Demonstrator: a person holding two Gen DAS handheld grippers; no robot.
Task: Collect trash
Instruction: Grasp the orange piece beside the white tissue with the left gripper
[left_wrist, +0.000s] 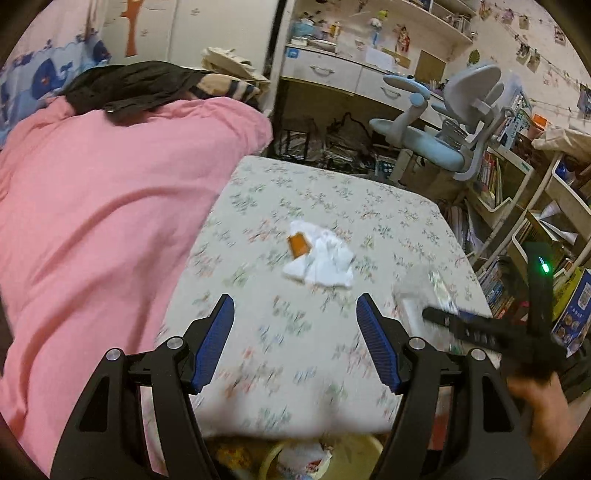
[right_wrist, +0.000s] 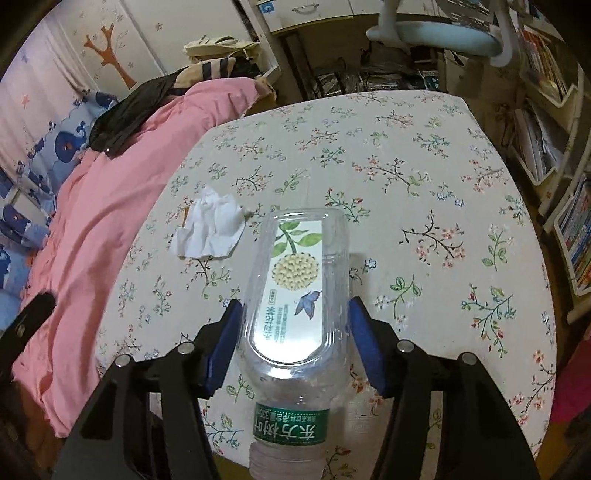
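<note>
Pads of my right gripper (right_wrist: 295, 343) pinched the clear plastic bottle with the green neck band and flower label (right_wrist: 297, 314) across its body, one blue pad pressed on each side. The bottle filled the lower middle of the right wrist frame, neck toward the camera and base away, above the floral-print mattress (right_wrist: 424, 166).

My left gripper (left_wrist: 295, 332) stood spread, its blue pads wide apart with only blurred floral fabric between them; it held and touched nothing. Ahead of it, in the middle of the left wrist frame, lay the crumpled white tissue (left_wrist: 321, 258) with a small orange wrapper (left_wrist: 298, 245) resting on its upper left part. In the right wrist view the same tissue sat left of the bottle's base, near the pink quilt (right_wrist: 110, 221).

That quilt bounded the mattress along the left of both frames. The far edge of the mattress dropped off toward a desk and a pale blue swivel chair (left_wrist: 443, 140) at upper right, and the right edge ran beside crowded bookshelves (left_wrist: 517, 206). Most of the floral surface between quilt and shelves lay bare. Below the near edge, at the bottom of the left wrist frame, I saw the rim of a yellow bin (left_wrist: 354, 443) with scraps inside.

At lower right of the left wrist frame a bare hand (left_wrist: 539, 406) gripped the right tool, which angled inward across the mattress, blurred. Both grippers pitched downward at the bed.
</note>
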